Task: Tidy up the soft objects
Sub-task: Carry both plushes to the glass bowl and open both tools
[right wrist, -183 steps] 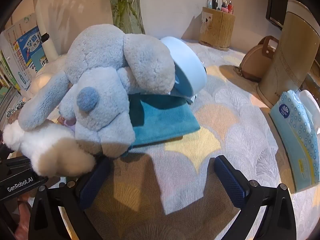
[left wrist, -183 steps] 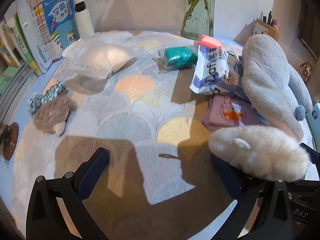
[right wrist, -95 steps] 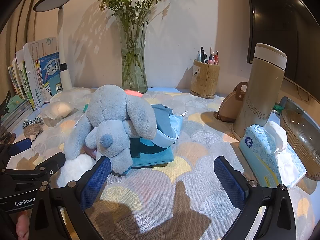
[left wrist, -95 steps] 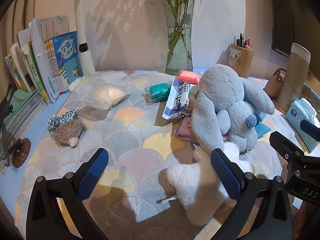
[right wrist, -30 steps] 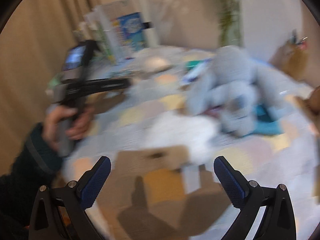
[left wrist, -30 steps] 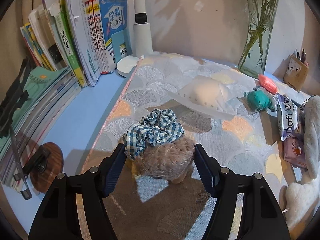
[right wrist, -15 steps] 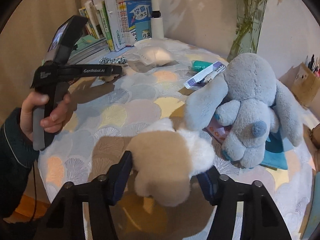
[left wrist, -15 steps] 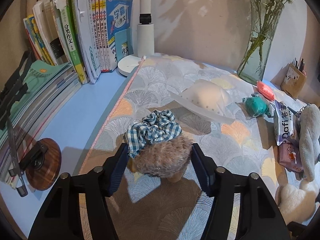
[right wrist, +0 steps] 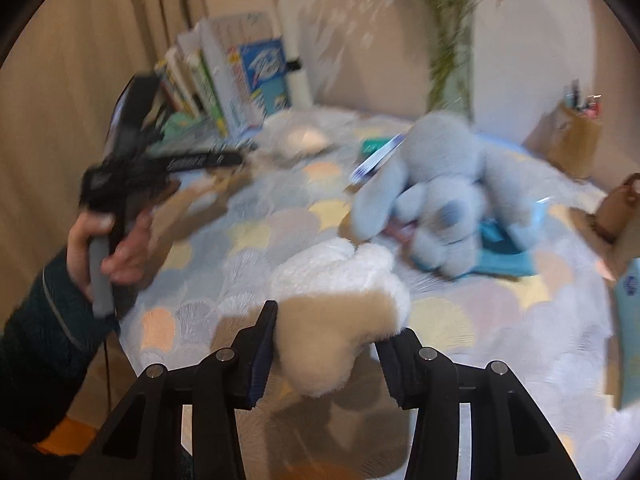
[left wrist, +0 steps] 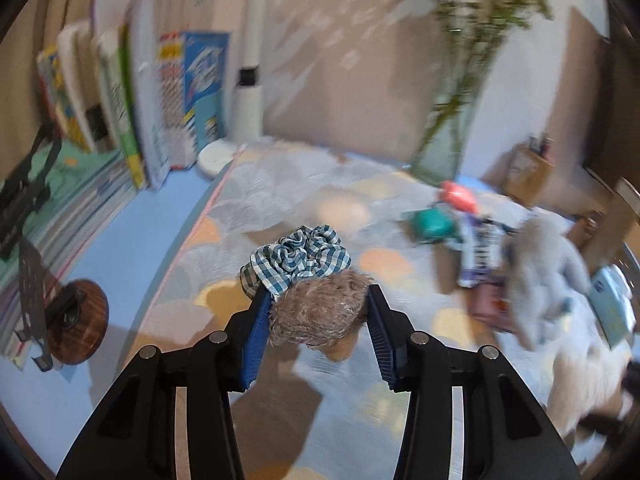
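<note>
My left gripper (left wrist: 318, 314) is shut on a brown fuzzy hedgehog toy (left wrist: 320, 312) with a blue checked scrunchie (left wrist: 298, 258) resting on its far side, both lifted above the patterned cloth. My right gripper (right wrist: 328, 334) is shut on a white and tan plush toy (right wrist: 340, 296), held above the cloth. A grey-blue plush elephant (right wrist: 440, 188) lies beyond it on a teal cloth (right wrist: 502, 258); it also shows in the left wrist view (left wrist: 540, 272). Both views are motion-blurred.
Books (left wrist: 132, 100) and a white lamp base (left wrist: 218, 156) stand at the left. A glass vase (left wrist: 444, 136), a green bundle (left wrist: 432, 220), a pink item (left wrist: 458, 194), a tissue pack (left wrist: 480, 256) and a pencil holder (right wrist: 576, 140) are at the back.
Both grippers have closed tighter on their toys and lifted them off the cloth. The hedgehog and scrunchie now hang above the table, and both views have tilted upward.
</note>
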The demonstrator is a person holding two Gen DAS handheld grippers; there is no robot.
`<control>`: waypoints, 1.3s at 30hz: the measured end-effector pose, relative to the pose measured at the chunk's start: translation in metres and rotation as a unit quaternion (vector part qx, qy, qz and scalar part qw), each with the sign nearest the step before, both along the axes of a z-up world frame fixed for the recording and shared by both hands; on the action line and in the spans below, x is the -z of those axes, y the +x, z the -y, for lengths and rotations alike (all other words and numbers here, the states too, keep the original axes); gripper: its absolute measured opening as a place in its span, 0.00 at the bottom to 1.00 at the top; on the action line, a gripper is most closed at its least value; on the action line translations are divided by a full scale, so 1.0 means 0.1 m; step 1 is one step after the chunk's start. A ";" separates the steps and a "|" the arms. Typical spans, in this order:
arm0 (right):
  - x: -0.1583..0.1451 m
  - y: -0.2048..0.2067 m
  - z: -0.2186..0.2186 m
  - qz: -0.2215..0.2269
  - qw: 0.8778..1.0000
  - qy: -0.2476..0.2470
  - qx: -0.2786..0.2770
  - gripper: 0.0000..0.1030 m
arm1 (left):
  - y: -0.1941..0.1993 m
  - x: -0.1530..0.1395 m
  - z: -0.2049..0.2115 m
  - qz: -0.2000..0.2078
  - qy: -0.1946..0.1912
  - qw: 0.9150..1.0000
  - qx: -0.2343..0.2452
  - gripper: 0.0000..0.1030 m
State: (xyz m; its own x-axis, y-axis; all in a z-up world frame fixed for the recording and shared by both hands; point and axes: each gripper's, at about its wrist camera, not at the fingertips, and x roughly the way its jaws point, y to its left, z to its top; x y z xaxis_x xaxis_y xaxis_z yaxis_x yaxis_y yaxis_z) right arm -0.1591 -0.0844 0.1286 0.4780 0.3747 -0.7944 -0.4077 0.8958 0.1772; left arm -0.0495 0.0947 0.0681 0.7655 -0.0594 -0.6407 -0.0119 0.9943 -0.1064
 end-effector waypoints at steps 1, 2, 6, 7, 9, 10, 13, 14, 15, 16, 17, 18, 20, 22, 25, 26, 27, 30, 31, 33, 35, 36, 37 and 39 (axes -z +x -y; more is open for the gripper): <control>-0.07 -0.01 0.06 0.008 1.000 0.005 0.008 0.44 | -0.03 -0.04 0.07 0.004 0.006 1.000 0.007 0.42; -0.16 -0.02 0.13 0.020 1.000 0.007 0.018 0.44 | -0.06 -0.11 0.16 0.011 0.013 1.000 0.016 0.42; -0.43 -0.10 0.45 0.059 0.996 0.007 0.067 0.44 | -0.20 -0.43 0.58 0.043 0.023 0.997 0.059 0.42; -0.49 -0.13 0.55 0.067 0.994 0.007 0.083 0.44 | -0.21 -0.48 0.65 0.047 0.025 0.996 0.067 0.42; -0.61 -0.19 0.78 0.083 0.989 0.008 0.120 0.44 | -0.24 -0.62 0.89 0.062 0.030 0.993 0.091 0.42; -0.67 -0.21 0.90 0.090 0.987 0.010 0.136 0.44 | -0.25 -0.72 1.04 0.071 0.032 0.991 0.105 0.42; -0.88 -0.33 1.32 0.115 0.975 0.009 0.192 0.44 | -0.26 -0.98 1.47 0.097 0.033 0.984 0.147 0.42; -0.95 -0.37 1.50 0.125 0.968 0.008 0.216 0.44 | -0.25 -1.12 1.69 0.110 0.032 0.979 0.166 0.42; -1.01 -0.40 1.63 0.132 0.963 0.009 0.234 0.44 | -0.24 -1.22 1.86 0.118 0.028 0.976 0.182 0.42; -1.07 -0.42 1.79 0.139 0.957 0.013 0.253 0.44 | -0.22 -1.30 2.02 0.124 0.024 0.972 0.196 0.42; -1.14 -0.46 1.98 0.145 0.950 0.017 0.275 0.44 | -0.21 -1.38 2.18 0.130 0.021 0.969 0.210 0.42; -1.17 -0.48 2.12 0.150 0.944 0.019 0.293 0.44 | -0.18 -1.49 2.42 0.137 0.019 0.963 0.231 0.42; -1.25 -0.52 2.45 0.155 0.928 0.015 0.337 0.44 | -0.12 -1.59 2.80 0.147 0.024 0.956 0.254 0.42; -1.30 -0.51 2.76 0.151 0.913 0.011 0.379 0.44 | -0.06 -1.63 3.12 0.148 0.024 0.949 0.277 0.42; -1.33 -0.45 3.28 0.123 0.891 0.016 0.437 0.44 | 0.03 -1.58 3.58 0.136 0.017 0.940 0.312 0.42; -1.33 -0.42 3.41 0.114 0.887 0.020 0.447 0.44 | 0.06 -1.55 3.69 0.133 0.014 0.938 0.319 0.42; -1.31 -0.40 3.55 0.105 0.882 0.025 0.459 0.44 | 0.07 -1.52 3.82 0.130 0.010 0.935 0.329 0.42; -1.22 -0.36 3.87 0.085 0.870 0.032 0.485 0.44 | 0.04 -1.44 4.18 0.127 0.011 0.922 0.366 0.42; -1.19 -0.34 3.93 0.078 0.867 0.032 0.491 0.44 | 0.05 -1.42 4.25 0.126 0.014 0.918 0.377 0.42; -1.12 -0.31 4.07 0.065 0.862 0.028 0.503 0.45 | 0.03 -1.36 4.52 0.109 0.023 0.901 0.419 0.42; -1.05 -0.25 4.19 0.046 0.858 0.025 0.511 0.45 | 0.05 -1.26 4.74 0.087 0.033 0.892 0.442 0.42; -1.01 -0.23 4.22 0.037 0.857 0.023 0.514 0.45 | 0.08 -1.20 4.85 0.077 0.036 0.890 0.448 0.42; -0.97 -0.21 4.26 0.027 0.855 0.022 0.517 0.45 | 0.11 -1.13 4.95 0.064 0.036 0.887 0.455 0.42; -0.89 -0.18 4.35 0.007 0.851 0.025 0.524 0.48 | 0.12 -1.00 5.10 0.048 0.036 0.884 0.464 0.46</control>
State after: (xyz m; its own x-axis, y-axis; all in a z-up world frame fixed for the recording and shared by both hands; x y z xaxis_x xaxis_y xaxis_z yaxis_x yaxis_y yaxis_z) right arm -0.1770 -0.5193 0.2177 0.5806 -0.2296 -0.7811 0.6077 0.7607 0.2281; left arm -0.0373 -0.4155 0.1676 0.4592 -0.6522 -0.6032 0.8177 0.5756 0.0001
